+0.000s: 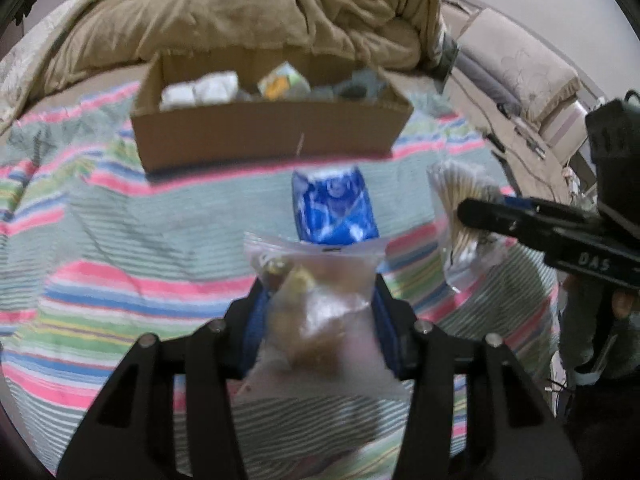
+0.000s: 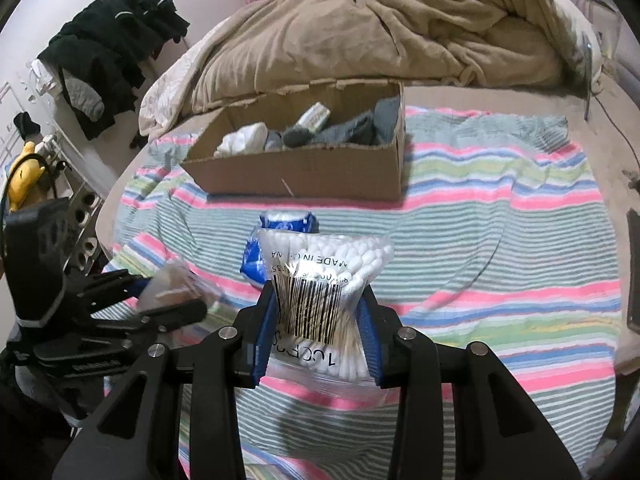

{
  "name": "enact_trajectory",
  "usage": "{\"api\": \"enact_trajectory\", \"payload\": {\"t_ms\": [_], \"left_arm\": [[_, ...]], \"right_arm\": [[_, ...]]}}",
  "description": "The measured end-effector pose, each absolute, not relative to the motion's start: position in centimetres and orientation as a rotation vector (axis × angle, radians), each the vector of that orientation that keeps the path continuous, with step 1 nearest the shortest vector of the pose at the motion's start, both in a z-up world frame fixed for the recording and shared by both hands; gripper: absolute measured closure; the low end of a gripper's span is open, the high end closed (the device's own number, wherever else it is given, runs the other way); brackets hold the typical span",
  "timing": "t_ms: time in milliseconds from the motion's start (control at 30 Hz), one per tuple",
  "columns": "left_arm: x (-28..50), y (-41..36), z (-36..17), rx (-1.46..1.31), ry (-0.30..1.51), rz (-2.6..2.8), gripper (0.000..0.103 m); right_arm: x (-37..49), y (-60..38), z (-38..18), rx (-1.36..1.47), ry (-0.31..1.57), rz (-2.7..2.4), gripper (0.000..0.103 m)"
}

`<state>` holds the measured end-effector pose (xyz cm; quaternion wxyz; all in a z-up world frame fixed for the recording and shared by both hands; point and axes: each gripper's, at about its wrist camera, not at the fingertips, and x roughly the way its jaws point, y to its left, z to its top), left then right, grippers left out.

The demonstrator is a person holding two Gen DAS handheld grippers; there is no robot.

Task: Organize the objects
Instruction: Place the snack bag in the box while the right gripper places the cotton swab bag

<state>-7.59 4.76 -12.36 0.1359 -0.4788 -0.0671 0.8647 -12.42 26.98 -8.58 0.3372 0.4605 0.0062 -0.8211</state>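
While both grippers hang over a bed spread with a pink, green and blue striped blanket (image 2: 500, 240), each one is clamped on a small bag. The left gripper (image 1: 320, 304) pinches a clear plastic zip bag of brownish and yellow bits (image 1: 316, 300) between its blue pads; the contents are too blurred to name. The right gripper (image 2: 318, 320) squeezes a clear plastic bag of white cotton swabs with a barcode label (image 2: 320, 280) around its middle, so the bag bulges above and below the pads.

At twelve o'clock from both grippers sits an open brown cardboard box (image 2: 304, 176) on the blanket, already holding grey socks (image 2: 344, 128), a white bundle (image 2: 244, 138) and a small printed packet (image 2: 314, 116). A blue and white crumpled packet (image 1: 334, 208) lies on the blanket between the grippers and the box (just past the bags).

The likely step is carrying both bags to the box. To do it well, keep both grips firm, clear the near cardboard wall, and let go only over the box's free space, one bag at a time, so the grippers do not collide.
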Motion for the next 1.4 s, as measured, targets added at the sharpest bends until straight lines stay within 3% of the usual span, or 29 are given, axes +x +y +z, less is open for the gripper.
{"api": "enact_trajectory", "payload": {"t_ms": [533,1400], "left_arm": [[-9.6,0.0,-7.9,-1.245,-0.233,2.629,0.054],[-17.7,-2.1,-5.4,-1.13,-0.183,2.731,0.054]], "right_arm": [[-15.8,25.5,-4.9,1.097,0.041,-2.203,0.063],[-23.6,22.0,-2.8,1.032,0.047,-2.235,0.063]]}}
